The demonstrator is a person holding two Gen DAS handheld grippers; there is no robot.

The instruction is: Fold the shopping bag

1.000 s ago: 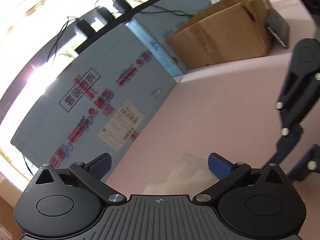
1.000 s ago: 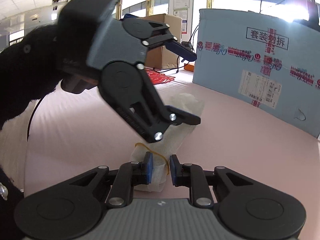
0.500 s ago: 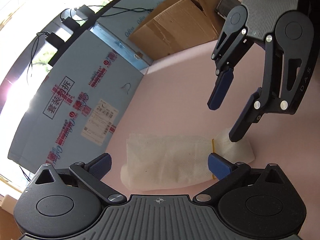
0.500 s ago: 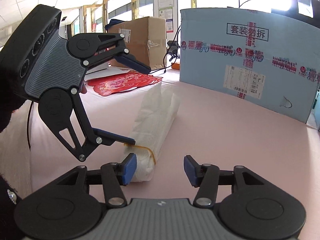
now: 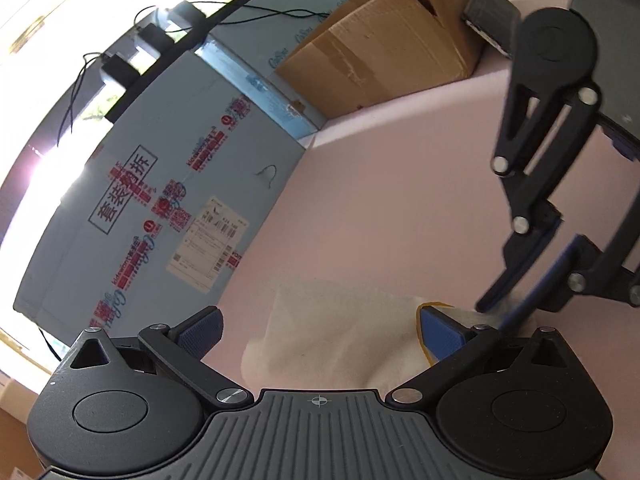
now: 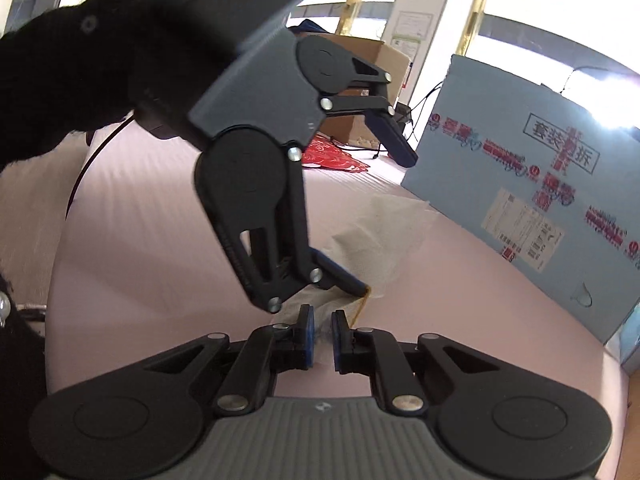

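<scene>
closing on the near end of the folded shopping bag (image 6: pixel 384 236), the right hand-held gripper (image 6: pixel 322 336) has its blue pads drawn nearly together with white bag material bunched between them. the left hand-held gripper (image 5: pixel 320 330) stands wide open over the bag, gripping nothing; in the right wrist view its lower finger presses down at the yellow rubber band (image 6: pixel 362 304) looped around the bundle, probably to keep the folds from springing apart while the band is worked on. the bag lies as a narrow, crumpled white roll on the pink worktop (image 6: pixel 168 216). a pale blue cardboard box (image 6: pixel 536 184) with red print stands close behind it, a brown carton (image 5: pixel 384 48) farther off.
</scene>
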